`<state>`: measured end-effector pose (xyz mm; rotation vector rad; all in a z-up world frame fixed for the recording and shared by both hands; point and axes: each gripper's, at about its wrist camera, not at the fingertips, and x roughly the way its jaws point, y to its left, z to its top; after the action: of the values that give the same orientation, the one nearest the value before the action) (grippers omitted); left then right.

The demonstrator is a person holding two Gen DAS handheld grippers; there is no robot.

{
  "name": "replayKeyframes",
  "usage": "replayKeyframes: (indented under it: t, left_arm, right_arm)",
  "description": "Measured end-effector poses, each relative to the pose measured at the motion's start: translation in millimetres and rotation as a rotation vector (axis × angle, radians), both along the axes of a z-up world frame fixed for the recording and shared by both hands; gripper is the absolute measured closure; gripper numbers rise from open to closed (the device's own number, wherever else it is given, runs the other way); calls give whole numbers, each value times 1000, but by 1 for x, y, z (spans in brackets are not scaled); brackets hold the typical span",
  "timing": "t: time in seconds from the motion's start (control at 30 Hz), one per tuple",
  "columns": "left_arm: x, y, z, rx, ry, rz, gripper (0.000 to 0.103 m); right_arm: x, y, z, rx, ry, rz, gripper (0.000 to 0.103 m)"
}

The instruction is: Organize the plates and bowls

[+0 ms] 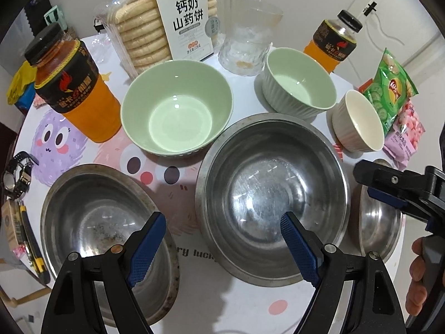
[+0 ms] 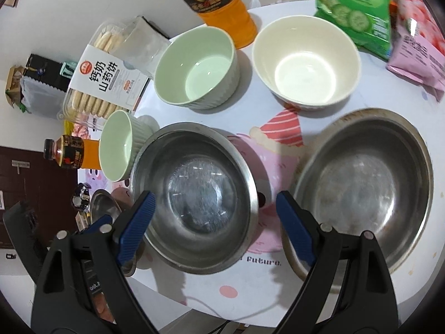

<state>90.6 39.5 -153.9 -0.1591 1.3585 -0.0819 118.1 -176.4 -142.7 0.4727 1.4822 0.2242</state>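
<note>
Left wrist view looks down over a round tabletop (image 1: pixel 250 300) with a cartoon-printed cover. The left tool (image 1: pixel 222 239) hangs with its blue-padded fingers spread wide and holding nothing; one pad sits over the near rim of a steel bowl on the left (image 1: pixel 94 211), the other over the inside of the large steel bowl (image 1: pixel 272 183) in the middle. A third steel bowl (image 1: pixel 378 222) lies at the right edge, and the right tool (image 1: pixel 389 192) reaches in above it from the right, also spread.

Behind the steel bowls stand three ceramic ones, all upright and apart from each other: a smooth green bowl (image 1: pixel 178 105) just beyond the large steel bowl, a ribbed pale-green bowl (image 1: pixel 300 83) further back and right, and a cream bowl (image 1: pixel 358 122) at the right. At the back are a biscuit pack (image 1: pixel 167 19) and a clear glass (image 1: pixel 247 41). An orange drink bottle (image 1: pixel 72 83) stands at left, another bottle (image 1: pixel 333 41) at right, near a green crisp bag (image 1: pixel 392 89) and a pink snack bag (image 1: pixel 406 133).

Right wrist view shows the right tool (image 2: pixel 215 222) empty, its fingers wide apart above the large steel bowl (image 2: pixel 194 194) and the gap beside the right-hand steel bowl (image 2: pixel 367 189). The cream bowl (image 2: pixel 306 58) and ribbed bowl (image 2: pixel 194 66) stand beyond them. A wristwatch (image 1: pixel 14 178) lies at the tabletop's left edge.
</note>
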Motion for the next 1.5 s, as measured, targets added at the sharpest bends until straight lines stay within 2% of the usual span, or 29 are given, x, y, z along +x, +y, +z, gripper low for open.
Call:
replayKeyframes:
  t: [0.57, 0.67, 0.73, 0.77, 0.8, 0.83, 0.9, 1.03, 1.13, 1.5]
  left_arm:
    - [22, -12, -37, 46, 65, 0, 17]
    - [22, -13, -41, 55, 69, -6, 19]
    - [22, -15, -42, 66, 65, -16, 30]
    - [22, -16, -43, 70, 69, -19, 33]
    - [23, -16, -45, 67, 76, -19, 41]
    - [22, -17, -46, 62, 81, -18, 48]
    - [23, -18, -47, 72, 84, -16, 56]
    - [21, -13, -49, 89, 79, -4, 72]
    - [14, -4, -49, 70, 81, 14, 79]
    - [3, 20, -17, 54, 43, -9, 85]
  right_arm:
    - [31, 22, -50, -58, 48, 148, 14]
    - [32, 25, -52, -83, 36, 182, 14]
    - [32, 28, -51, -98, 22, 203, 15]
    - [32, 29, -52, -112, 17, 212, 17]
    - [32, 30, -52, -120, 18, 222, 27]
    - [31, 31, -54, -124, 24, 228, 40]
    - [31, 33, -57, -145, 44, 242, 58]
    - [29, 27, -58, -178, 46, 242, 79]
    - [29, 19, -54, -152, 48, 227, 82]
    - [21, 16, -18, -147, 19, 212, 84]
